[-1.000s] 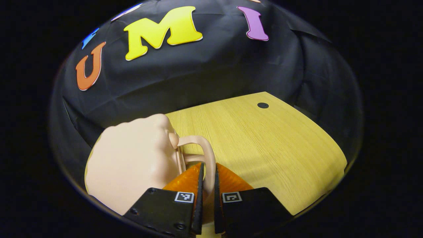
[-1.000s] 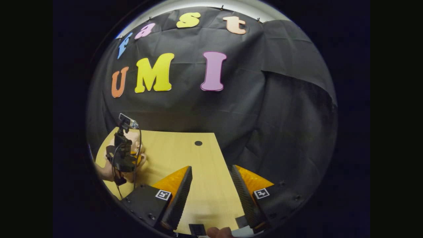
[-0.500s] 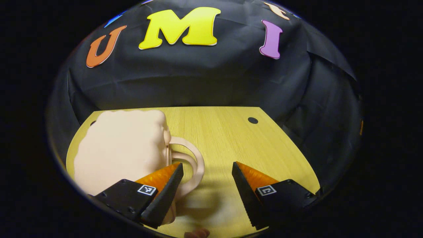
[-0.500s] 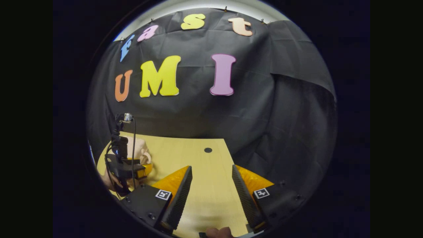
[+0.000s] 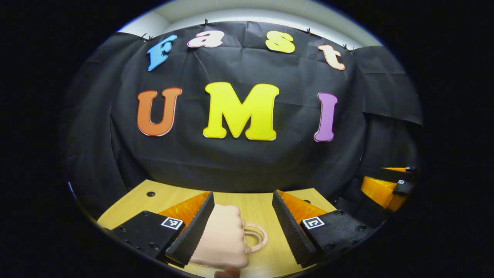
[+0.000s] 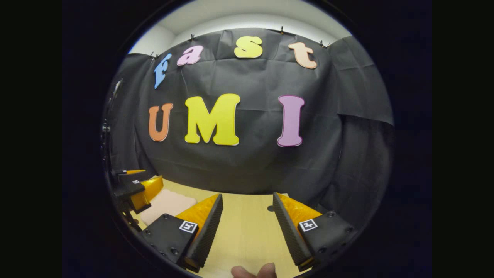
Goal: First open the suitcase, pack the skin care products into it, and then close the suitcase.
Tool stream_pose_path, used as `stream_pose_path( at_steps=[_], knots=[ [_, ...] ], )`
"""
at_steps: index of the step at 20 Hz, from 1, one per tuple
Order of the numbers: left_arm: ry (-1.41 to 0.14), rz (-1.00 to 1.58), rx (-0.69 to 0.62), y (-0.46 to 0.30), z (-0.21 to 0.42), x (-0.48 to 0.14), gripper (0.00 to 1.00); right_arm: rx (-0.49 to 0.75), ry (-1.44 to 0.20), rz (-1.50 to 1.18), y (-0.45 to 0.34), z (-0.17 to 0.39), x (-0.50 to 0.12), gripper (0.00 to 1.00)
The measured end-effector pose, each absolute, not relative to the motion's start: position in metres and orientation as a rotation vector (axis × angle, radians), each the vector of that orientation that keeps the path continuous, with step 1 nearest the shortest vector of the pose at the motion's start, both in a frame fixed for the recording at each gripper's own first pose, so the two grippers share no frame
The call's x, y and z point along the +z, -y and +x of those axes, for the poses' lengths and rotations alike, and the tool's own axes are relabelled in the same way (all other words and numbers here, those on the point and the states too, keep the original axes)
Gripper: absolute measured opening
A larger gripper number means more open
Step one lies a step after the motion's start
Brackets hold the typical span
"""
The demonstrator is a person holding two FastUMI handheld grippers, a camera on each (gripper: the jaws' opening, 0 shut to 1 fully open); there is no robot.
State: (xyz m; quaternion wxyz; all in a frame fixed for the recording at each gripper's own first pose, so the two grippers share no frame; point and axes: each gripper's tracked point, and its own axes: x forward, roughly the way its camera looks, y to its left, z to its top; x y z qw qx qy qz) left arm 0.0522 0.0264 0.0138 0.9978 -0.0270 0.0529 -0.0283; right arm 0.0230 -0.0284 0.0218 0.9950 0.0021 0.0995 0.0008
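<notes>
A pale pink suitcase [image 5: 224, 239] lies shut on the wooden table [image 5: 254, 210], its loop handle [image 5: 256, 236] pointing right. My left gripper [image 5: 242, 193] is open above and behind it, with the case showing low between the fingers and nothing held. In the right gripper view the suitcase [image 6: 170, 204] lies at the left on the table [image 6: 243, 231], partly hidden by the left gripper [image 6: 139, 185]. My right gripper [image 6: 247, 195] is open over bare table with nothing between its fingers. It also appears at the far right of the left gripper view [image 5: 386, 185]. No skin care products are in sight.
The black cloth wall closes the table's far side. Small round holes mark the tabletop [image 5: 151, 194] [image 6: 270, 208]. A person's fingertip shows at the bottom edge of each view [image 5: 227, 273] [image 6: 254, 271].
My left gripper let go of the suitcase handle, opened, and pulled back and up from the case. The right gripper stayed open and tipped upward, so more wall shows.
</notes>
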Motion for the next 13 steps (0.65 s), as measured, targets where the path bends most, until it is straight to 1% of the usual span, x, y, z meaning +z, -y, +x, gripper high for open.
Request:
stream_pose_path(
  at_steps=[1,3,4,5,6,7,11,12,13],
  knots=[
    [-0.084,-0.057,-0.045,-0.033,0.048,0.024,0.96,-0.006,-0.177,0.001,0.024,0.025,0.03,0.78],
    [-0.04,-0.046,-0.017,-0.052,0.039,0.043,0.96,0.007,-0.101,0.008,0.005,0.024,0.054,0.77],
    [-0.034,-0.046,-0.006,-0.064,0.038,0.048,0.96,-0.002,-0.066,-0.002,-0.001,0.023,0.063,0.79],
    [-0.023,-0.049,0.001,-0.064,0.03,0.051,0.96,0.001,-0.044,-0.016,-0.007,0.022,0.067,0.79],
    [-0.006,-0.048,0.013,-0.071,0.026,0.056,1.0,0.004,-0.006,-0.035,-0.019,0.02,0.074,0.79],
    [0.002,-0.045,0.022,-0.077,0.022,0.059,0.96,0.001,0.008,-0.048,-0.025,0.017,0.076,0.79],
    [0.004,-0.045,0.02,-0.086,0.014,0.058,0.96,0.015,-0.002,-0.05,-0.044,0.013,0.069,0.79],
    [0.003,-0.042,0.018,-0.087,0.013,0.057,1.0,0.009,-0.005,-0.049,-0.043,0.012,0.068,0.79],
    [0.002,-0.046,0.017,-0.087,0.014,0.056,0.96,0.001,-0.009,-0.045,-0.042,0.011,0.067,0.79]
  ],
)
